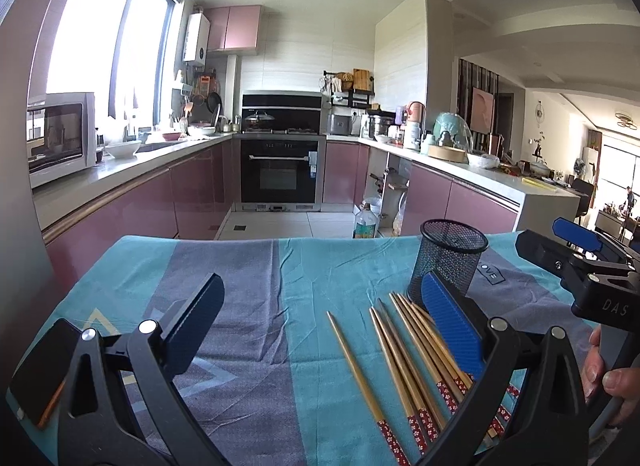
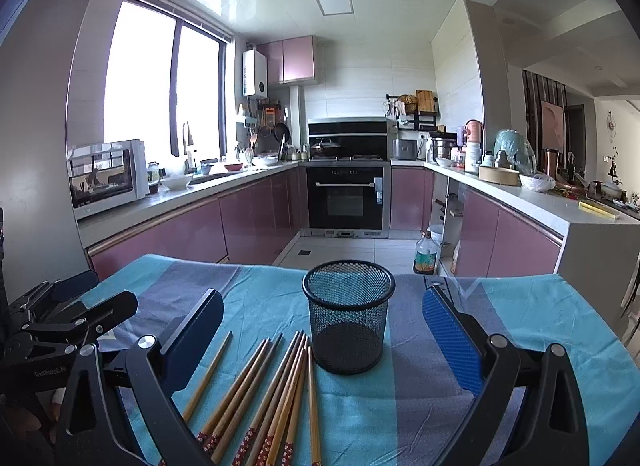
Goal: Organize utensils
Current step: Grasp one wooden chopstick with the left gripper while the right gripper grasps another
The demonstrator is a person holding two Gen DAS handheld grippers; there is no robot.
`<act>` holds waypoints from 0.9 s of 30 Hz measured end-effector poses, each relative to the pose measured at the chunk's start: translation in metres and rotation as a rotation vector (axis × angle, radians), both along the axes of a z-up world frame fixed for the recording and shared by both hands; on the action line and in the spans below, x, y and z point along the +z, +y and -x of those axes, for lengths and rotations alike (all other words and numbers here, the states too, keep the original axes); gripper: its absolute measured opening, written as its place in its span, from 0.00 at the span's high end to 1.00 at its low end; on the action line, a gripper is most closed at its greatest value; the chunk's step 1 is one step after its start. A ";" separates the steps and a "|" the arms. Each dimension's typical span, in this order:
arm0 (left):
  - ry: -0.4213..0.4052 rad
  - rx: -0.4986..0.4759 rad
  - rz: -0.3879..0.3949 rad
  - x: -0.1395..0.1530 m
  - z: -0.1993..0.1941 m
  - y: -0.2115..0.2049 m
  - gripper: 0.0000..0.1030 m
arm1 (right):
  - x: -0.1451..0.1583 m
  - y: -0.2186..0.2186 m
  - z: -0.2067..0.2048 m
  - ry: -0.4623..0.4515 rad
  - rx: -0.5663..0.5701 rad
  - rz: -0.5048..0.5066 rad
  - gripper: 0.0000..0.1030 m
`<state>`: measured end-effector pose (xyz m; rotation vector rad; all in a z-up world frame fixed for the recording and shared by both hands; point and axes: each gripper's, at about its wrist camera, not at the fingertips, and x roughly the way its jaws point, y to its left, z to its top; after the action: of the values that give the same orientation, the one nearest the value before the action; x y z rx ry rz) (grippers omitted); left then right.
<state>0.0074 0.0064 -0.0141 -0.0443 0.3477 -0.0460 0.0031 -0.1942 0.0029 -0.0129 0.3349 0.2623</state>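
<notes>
A table covered by a teal and grey-purple cloth (image 2: 532, 318) is seen from both wrist cameras, with a kitchen of pink cabinets behind it. The left gripper (image 1: 316, 330) is held wide open above the cloth, nothing caught between its fingers; its right finger (image 1: 452, 326) is seen in front of the chopsticks and the foot of the cup. The right gripper (image 2: 332, 330) is likewise spread wide and empty, and the black mesh cup (image 2: 349, 316) is framed between its fingers, standing upright on the cloth. A loose bundle of wooden chopsticks (image 2: 276, 390) with red patterned ends is laid flat just beside the cup, on its left in the right wrist view, tips pointed toward the far edge; one chopstick (image 1: 356, 374) is set slightly apart from the rest. In the left wrist view the right gripper's body is seen at the right edge, gripped by a hand (image 1: 608, 378).
</notes>
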 end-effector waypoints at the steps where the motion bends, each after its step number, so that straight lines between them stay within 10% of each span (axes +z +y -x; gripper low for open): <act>1: 0.023 0.001 -0.009 -0.003 -0.003 -0.001 0.06 | -0.004 -0.001 -0.002 0.023 0.006 0.006 0.07; 16: 0.350 -0.132 -0.056 -0.060 -0.063 -0.014 0.29 | -0.073 0.000 -0.042 0.418 0.125 0.134 0.40; 27: 0.505 -0.197 -0.058 -0.091 -0.103 -0.038 0.50 | -0.093 0.019 -0.063 0.524 0.164 0.233 0.63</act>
<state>0.1104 -0.0313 -0.1048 0.0370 0.8574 -0.2222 0.0666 -0.1752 -0.0897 -0.2045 0.8868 0.3873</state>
